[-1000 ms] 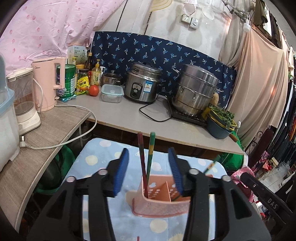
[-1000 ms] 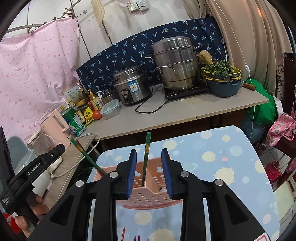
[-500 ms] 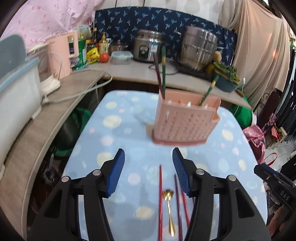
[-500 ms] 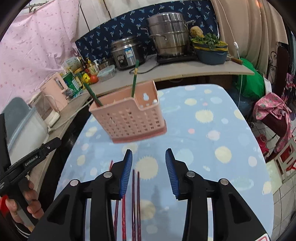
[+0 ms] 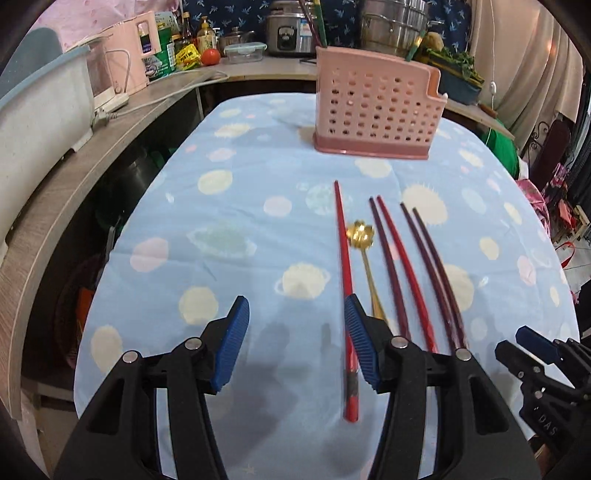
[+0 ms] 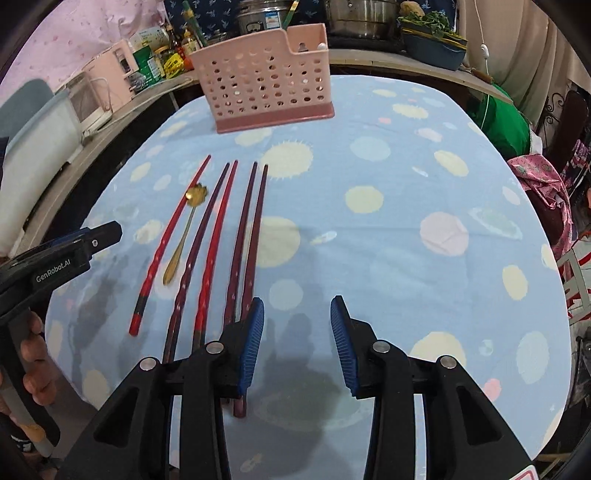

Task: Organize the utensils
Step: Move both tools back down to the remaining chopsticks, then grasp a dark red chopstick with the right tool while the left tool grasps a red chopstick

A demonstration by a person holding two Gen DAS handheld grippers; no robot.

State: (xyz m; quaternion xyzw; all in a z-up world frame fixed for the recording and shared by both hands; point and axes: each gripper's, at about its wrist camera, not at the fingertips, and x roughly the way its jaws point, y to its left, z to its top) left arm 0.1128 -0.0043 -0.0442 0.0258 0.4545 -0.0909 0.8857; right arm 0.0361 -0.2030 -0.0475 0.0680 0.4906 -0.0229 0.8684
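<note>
A pink perforated utensil holder [image 5: 376,107] [image 6: 266,88] stands at the far side of the blue dotted tablecloth, with green and dark chopsticks [image 5: 317,22] sticking out of it. Several red and maroon chopsticks [image 5: 395,266] [image 6: 214,251] and a gold spoon [image 5: 364,240] [image 6: 186,221] lie side by side on the cloth. My left gripper [image 5: 295,314] is open low over bare cloth, and its right finger is just beside the leftmost red chopstick [image 5: 345,280]. My right gripper [image 6: 297,314] is open and holds nothing, with the rightmost chopsticks [image 6: 255,229] running under its left finger.
A wooden counter [image 5: 55,177] runs along the left with a white appliance and a pink kettle [image 5: 129,55]. Behind the table are a rice cooker, steel pots and a bowl of greens [image 6: 432,44]. A hand [image 6: 33,354] holds the left gripper's handle. Green and pink bags lie to the right.
Both grippers came down from above the holder and back toward the near end of the table, tilting downward. The holder now stands far ahead. The right jaws stand wider than a second ago.
</note>
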